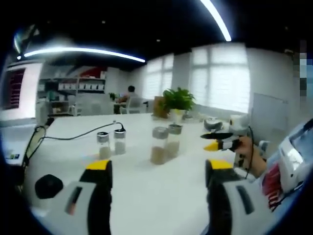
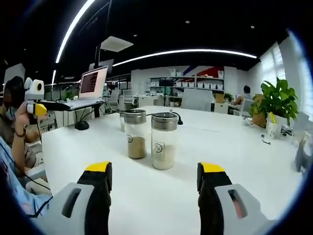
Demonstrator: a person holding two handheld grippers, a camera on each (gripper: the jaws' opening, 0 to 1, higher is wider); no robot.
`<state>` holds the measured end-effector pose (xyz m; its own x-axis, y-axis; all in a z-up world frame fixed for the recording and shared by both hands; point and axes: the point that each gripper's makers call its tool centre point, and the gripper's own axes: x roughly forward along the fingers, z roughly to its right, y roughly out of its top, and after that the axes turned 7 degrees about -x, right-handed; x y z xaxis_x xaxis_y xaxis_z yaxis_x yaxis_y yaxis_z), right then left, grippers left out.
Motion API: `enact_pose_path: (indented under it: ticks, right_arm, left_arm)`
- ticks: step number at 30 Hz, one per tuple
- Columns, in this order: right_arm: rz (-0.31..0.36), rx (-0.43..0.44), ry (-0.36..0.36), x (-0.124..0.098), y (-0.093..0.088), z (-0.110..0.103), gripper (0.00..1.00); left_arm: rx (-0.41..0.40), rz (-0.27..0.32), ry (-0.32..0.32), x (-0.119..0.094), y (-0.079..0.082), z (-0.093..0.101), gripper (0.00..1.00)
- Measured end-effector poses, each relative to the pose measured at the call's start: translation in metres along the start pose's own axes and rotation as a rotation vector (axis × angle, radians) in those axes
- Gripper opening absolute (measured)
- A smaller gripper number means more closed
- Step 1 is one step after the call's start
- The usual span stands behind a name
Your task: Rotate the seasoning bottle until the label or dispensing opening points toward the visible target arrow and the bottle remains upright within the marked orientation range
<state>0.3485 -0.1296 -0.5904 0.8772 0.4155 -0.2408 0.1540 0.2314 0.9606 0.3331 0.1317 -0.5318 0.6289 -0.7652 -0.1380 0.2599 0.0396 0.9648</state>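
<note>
Both grippers hover with jaws spread above a white table, short of the seasoning bottles.

In the left gripper view, the left gripper point(image 1: 159, 171) shows yellow-tipped jaws standing apart with nothing between them; past them on the white table point(image 1: 146, 196) stand four clear seasoning bottles with grey lids, the nearest seasoning bottle point(image 1: 159, 146) upright and partly filled with tan powder. The right gripper point(image 1: 217, 141) enters from the right, held in a hand point(image 1: 254, 156), its jaws parted. A black cable point(image 1: 73, 136) runs behind the bottles and a potted plant point(image 1: 178, 102) sits farther back. In the right gripper view, the right gripper point(image 2: 156, 174) is likewise spread and empty, with two bottles upright just ahead; a laptop point(image 2: 90, 88) stands at the far left.
</note>
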Motion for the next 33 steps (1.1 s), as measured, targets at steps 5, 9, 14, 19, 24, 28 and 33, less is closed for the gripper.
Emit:
enact_pose_path:
  ticks: [5,9,14,19,24,28,33]
  right_arm:
    - [0.006,0.023,0.054,0.005,-0.003,-0.010,0.79]
    - [0.014,-0.006,0.072,0.009,-0.002,-0.013,0.84]
    - [0.018,-0.021,0.085,0.010,0.002,-0.019,0.77]
    - [-0.021,-0.017,0.077,0.008,-0.006,-0.018,0.72]
    - [0.008,-0.045,0.037,0.005,0.002,-0.012,0.74]
    - [0.038,-0.045,0.038,0.002,0.009,-0.014,0.73]
    - [0.048,-0.045,0.046,-0.002,0.011,-0.016,0.72]
  left_arm:
    - [-0.009,0.005,0.001,0.000,0.000,-0.001,0.82]
    - [-0.015,0.012,-0.004,0.002,0.001,-0.001,0.81]
    - [0.001,0.102,-0.014,-0.004,0.023,0.004,0.81]
    - [0.053,0.175,0.020,-0.005,0.039,0.003,0.83]
    - [0.019,0.236,-0.003,-0.004,0.052,0.002,0.82]
    - [0.022,0.260,0.009,0.002,0.060,-0.003,0.83]
    - [0.029,0.265,-0.003,0.018,0.072,-0.007,0.82]
